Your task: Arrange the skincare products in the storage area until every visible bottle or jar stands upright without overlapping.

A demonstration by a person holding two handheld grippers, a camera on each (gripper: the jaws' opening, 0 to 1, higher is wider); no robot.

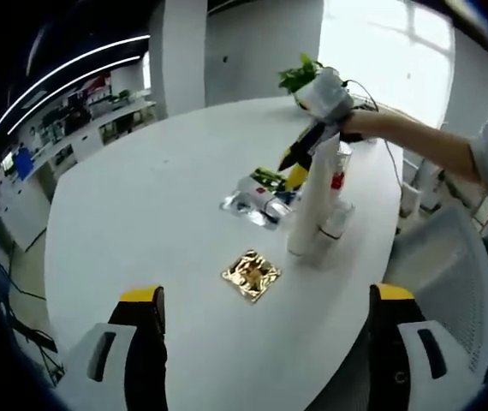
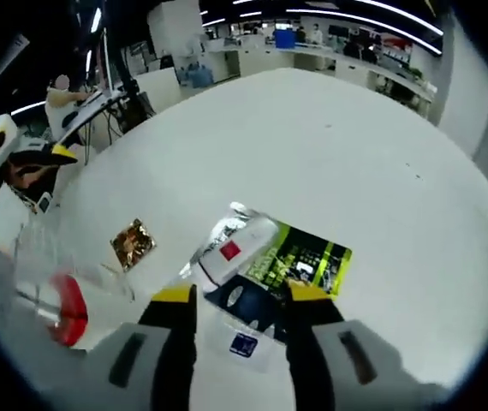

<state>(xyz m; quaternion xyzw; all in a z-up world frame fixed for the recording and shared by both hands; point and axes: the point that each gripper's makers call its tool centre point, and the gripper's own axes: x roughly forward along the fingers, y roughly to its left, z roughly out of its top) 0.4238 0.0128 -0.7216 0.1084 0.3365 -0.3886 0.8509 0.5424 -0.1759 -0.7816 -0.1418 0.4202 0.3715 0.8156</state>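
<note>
**K:** Fingers status? Left gripper [image 1: 265,355] jaws wide apart, nothing between them, hovering over the white table [image 1: 141,205] near the gold foil sachet [image 1: 251,275].

**M:** Right gripper [image 2: 239,321] is down in the pile — jaws part-closed, straddling a dark item with a small blue-labelled white piece [image 2: 244,342] under them. Can't tell whether it's actually clamped.

**K:** What's upright so far?

**M:** Tall white tube [image 1: 306,218] and a short white bottle [image 1: 333,224] just beside it, both standing near the table edge. Clear bottle with red label [image 1: 338,171] behind them — looks upright too.

**K:** And what's left?

**M:** White bottle with red tag [image 2: 231,248] lying on its side, touching the green-black packet [image 2: 304,257]. Silver pouches [image 1: 248,205] flat, overlapping.

**K:** So under halfway, I'd guess.

**M:** Agreed. Pile has to be separated and stood up.
</note>
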